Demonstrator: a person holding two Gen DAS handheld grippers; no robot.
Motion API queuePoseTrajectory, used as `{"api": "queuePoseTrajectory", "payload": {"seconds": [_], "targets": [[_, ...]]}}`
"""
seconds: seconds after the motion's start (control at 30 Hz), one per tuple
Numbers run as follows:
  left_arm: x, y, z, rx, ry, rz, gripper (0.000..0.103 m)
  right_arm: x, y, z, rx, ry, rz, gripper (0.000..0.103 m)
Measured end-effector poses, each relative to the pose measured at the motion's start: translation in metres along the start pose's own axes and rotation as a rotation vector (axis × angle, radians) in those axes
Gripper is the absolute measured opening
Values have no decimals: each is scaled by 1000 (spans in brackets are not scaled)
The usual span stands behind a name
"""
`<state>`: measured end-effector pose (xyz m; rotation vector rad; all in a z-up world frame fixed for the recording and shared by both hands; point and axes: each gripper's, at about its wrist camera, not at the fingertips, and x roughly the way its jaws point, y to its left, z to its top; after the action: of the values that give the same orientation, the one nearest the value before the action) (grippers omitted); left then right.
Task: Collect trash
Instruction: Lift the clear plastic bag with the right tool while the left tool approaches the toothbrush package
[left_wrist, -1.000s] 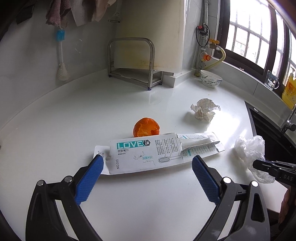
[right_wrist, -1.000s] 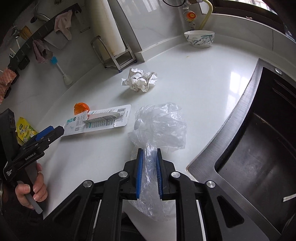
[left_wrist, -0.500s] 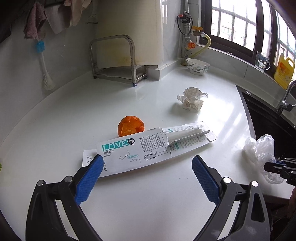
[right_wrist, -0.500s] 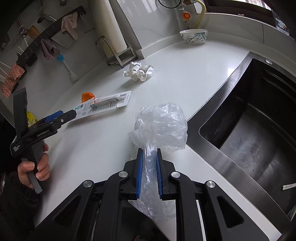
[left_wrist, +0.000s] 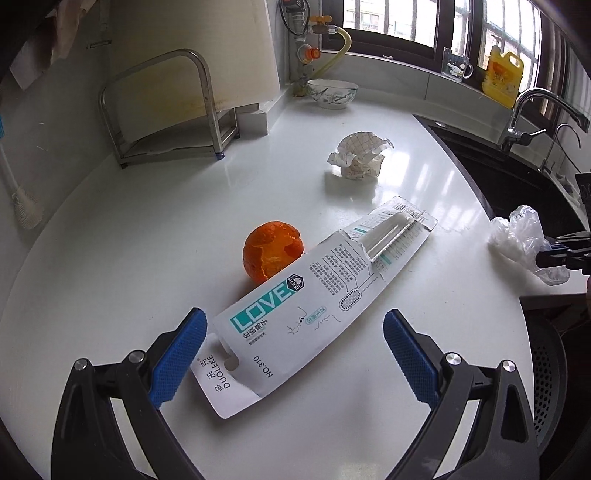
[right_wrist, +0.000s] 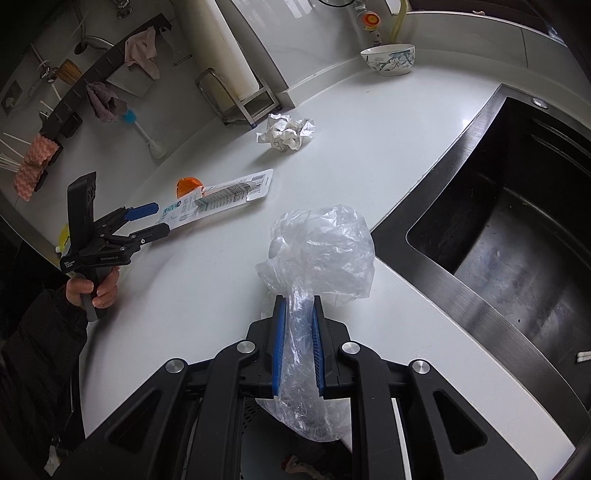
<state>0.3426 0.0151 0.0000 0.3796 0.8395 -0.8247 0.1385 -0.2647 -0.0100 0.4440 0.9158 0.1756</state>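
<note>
My right gripper (right_wrist: 298, 306) is shut on a clear crumpled plastic bag (right_wrist: 321, 254) and holds it over the counter's front edge; the bag also shows in the left wrist view (left_wrist: 524, 240). My left gripper (left_wrist: 291, 332) is open, its blue pads on either side of the near end of a white toothbrush package marked LOVE (left_wrist: 314, 299), which lies flat on the white counter (left_wrist: 147, 229). An orange peel (left_wrist: 272, 251) sits just behind the package. A crumpled paper ball (left_wrist: 358, 157) lies further back.
A dark sink (right_wrist: 517, 236) is sunk into the counter on the right, with a tap (left_wrist: 524, 110) behind it. A bowl (left_wrist: 332, 92) and a metal rack (left_wrist: 166, 110) stand at the back. A perforated bin (left_wrist: 546, 369) sits below the counter's front edge.
My right gripper has drawn the plastic bag back towards the counter's front edge. My left gripper has swung right and closed in on the package's near end, still open.
</note>
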Motion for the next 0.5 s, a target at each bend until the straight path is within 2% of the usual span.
{"api": "queuePoseTrajectory", "payload": {"seconds": [0.07, 0.17, 0.3, 0.5], "targets": [[3, 7, 2, -4, 10, -45, 95, 0, 2, 0, -1, 3, 6, 13], [6, 11, 6, 24, 19, -34, 95, 1, 4, 0, 5, 9, 17, 13], [11, 12, 8, 55, 53, -85, 95, 2, 4, 0, 4, 15, 16, 13], [24, -7, 9, 165, 88, -76, 95, 2, 3, 0, 10, 23, 25, 13]]}}
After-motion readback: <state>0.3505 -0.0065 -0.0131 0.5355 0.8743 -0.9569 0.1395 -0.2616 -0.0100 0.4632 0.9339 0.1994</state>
